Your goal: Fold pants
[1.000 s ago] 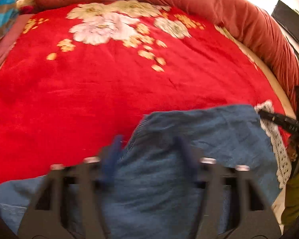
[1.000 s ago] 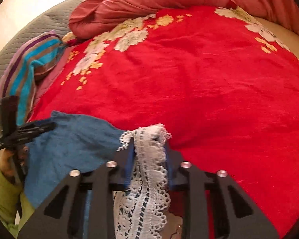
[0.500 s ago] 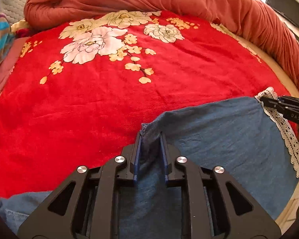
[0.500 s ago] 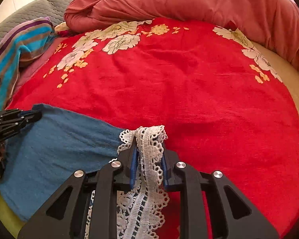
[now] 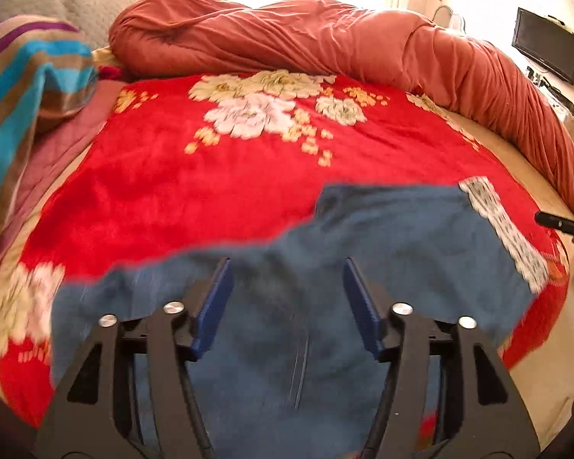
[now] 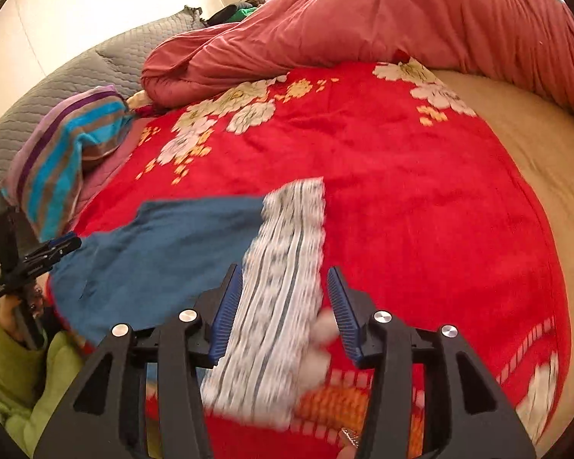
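Observation:
Blue denim pants (image 5: 382, 237) with a white lace hem (image 5: 505, 233) lie flat on the red floral blanket (image 5: 195, 187). My left gripper (image 5: 287, 267) is open and empty just above the denim. In the right wrist view the pants (image 6: 164, 252) lie to the left and the lace hem (image 6: 283, 267) runs between my fingers. My right gripper (image 6: 285, 273) is open, its jaws apart on either side of the lace. The left gripper's tip (image 6: 61, 246) shows at the far left.
A rolled salmon-red duvet (image 5: 325, 53) lies along the far side of the bed. A striped pillow (image 5: 23, 88) and a grey quilted pillow (image 5: 80, 4) sit at the left. A monitor (image 5: 547, 49) hangs on the wall at right. Bare beige mattress (image 6: 555, 176) shows at right.
Both grippers have opened and let go of the pants. The denim and the lace hem now lie flat on the blanket. Both grippers have pulled back and up.

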{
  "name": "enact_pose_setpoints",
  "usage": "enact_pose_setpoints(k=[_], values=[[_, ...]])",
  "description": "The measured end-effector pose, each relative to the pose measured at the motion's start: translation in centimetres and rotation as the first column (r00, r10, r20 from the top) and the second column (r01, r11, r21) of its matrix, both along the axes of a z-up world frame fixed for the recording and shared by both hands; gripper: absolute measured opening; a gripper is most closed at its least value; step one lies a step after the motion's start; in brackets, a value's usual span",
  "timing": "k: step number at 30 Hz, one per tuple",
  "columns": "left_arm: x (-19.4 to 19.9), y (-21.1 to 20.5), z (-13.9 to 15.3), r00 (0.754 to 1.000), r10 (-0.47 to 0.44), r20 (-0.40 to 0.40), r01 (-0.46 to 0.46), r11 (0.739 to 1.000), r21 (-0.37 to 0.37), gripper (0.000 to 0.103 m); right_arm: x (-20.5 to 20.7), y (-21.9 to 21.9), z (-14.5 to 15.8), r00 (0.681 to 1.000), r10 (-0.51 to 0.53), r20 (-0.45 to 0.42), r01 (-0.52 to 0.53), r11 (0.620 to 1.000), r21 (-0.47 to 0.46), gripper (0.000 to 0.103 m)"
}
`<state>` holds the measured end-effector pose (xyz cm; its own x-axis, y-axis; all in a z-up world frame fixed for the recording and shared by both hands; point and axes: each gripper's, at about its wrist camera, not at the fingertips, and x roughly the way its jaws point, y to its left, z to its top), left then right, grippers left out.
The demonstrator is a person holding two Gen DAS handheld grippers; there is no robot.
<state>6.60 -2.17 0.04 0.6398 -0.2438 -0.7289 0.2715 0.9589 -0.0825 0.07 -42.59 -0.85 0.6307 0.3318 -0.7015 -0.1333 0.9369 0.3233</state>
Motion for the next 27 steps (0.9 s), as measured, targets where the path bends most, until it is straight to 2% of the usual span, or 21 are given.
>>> enact_pose_setpoints(k=[6, 10, 14, 15, 16, 19, 23, 27], values=[[-3.4, 2.5, -1.2, 0.998, 0.06, -0.017, -0.058, 0.996, 0.067, 0.064, -2.3, 1.1, -1.2, 0.998, 0.017, -0.056, -0.017, 1.0, 0.011, 0.045], [-3.5, 3.5, -2.6, 0.988, 0.146, -0.051, -0.135, 0.975, 0.176, 0.065, -2.4, 0.9, -3.1, 0.993, -0.017, -0.117, 0.023, 0.999, 0.048, 0.045], [-3.4, 4.7, -3.8, 0.981, 0.174, -0.091, -0.157, 0.974, 0.165, 0.065, -2.2, 1.7, -4.9, 0.987, -0.014, -0.16, 0.026, 0.997, 0.072, 0.047], [-3.4, 5.0, -3.8, 0.979, 0.181, -0.093, -0.165, 0.974, 0.156, 0.065, -2.2, 2.1, -4.9, 0.989, -0.002, -0.149, 0.013, 0.997, 0.072, 0.04], [-3.4, 5.2, -3.9, 0.978, 0.186, -0.094, -0.171, 0.974, 0.15, 0.065, -2.2, 2.4, -4.8, 0.989, 0.008, -0.146, 0.001, 0.998, 0.067, 0.022], [-3.5, 6.0, -3.8, 0.975, 0.199, -0.097, -0.186, 0.974, 0.127, 0.063, -2.9, 2.7, -3.5, 0.993, 0.018, -0.117, -0.016, 1.0, 0.023, 0.015], [-3.6, 6.2, -3.8, 0.974, 0.204, -0.103, -0.193, 0.975, 0.109, 0.061, -3.7, 2.2, -3.0, 0.992, 0.005, -0.123, -0.008, 1.0, -0.023, 0.014], [-3.6, 6.3, -3.8, 0.973, 0.204, -0.107, -0.193, 0.976, 0.105, 0.061, -3.7, 2.4, -4.7, 0.987, -0.006, -0.162, -0.005, 0.998, -0.069, 0.017]])
